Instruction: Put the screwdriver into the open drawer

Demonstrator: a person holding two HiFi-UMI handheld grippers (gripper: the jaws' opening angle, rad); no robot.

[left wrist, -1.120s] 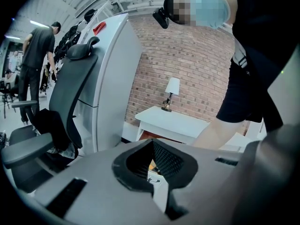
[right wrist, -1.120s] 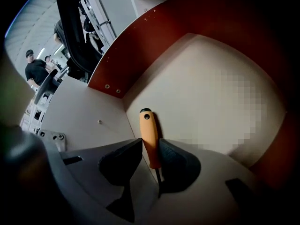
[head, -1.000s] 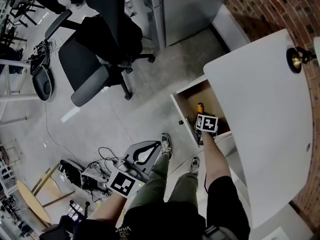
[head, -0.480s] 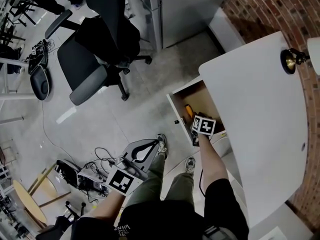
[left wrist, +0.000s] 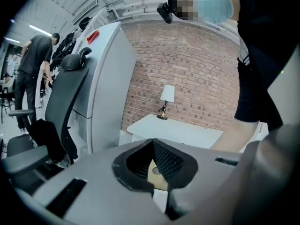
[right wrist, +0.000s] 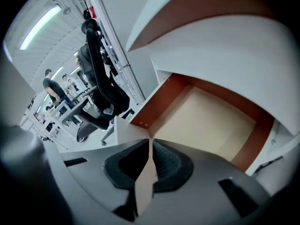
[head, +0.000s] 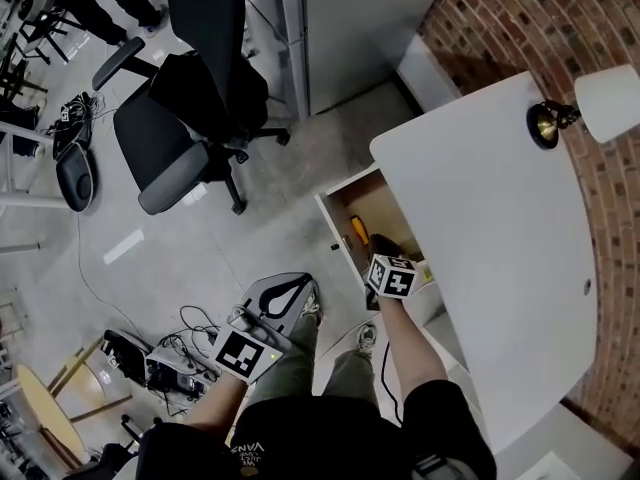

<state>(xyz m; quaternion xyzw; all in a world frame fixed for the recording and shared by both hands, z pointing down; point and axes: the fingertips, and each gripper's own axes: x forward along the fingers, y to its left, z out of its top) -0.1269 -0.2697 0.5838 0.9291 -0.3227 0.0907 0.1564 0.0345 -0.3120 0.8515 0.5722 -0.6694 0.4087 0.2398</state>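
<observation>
The screwdriver (head: 357, 230), with an orange-yellow handle, lies inside the open wooden drawer (head: 338, 211) under the white desk. My right gripper (head: 383, 247) hangs just above the drawer's near end, its marker cube on top. Its jaws are closing and nothing is between them. In the right gripper view the right gripper (right wrist: 149, 142) shows tips that meet, and the drawer (right wrist: 206, 121) floor ahead looks bare. My left gripper (head: 287, 296) is held low over the floor beside the person's legs, shut and holding nothing; the left gripper (left wrist: 152, 142) faces the desk.
A white desk top (head: 480, 228) overhangs the drawer, with a lamp (head: 598, 101) at its far corner by the brick wall. A black office chair (head: 185, 118) and a grey cabinet (head: 340, 18) stand beyond. Cables and gear (head: 160, 363) lie on the floor at left.
My right gripper has risen out of the drawer and drawn back toward the person, leaving the screwdriver lying inside. The left gripper has lifted a little.
</observation>
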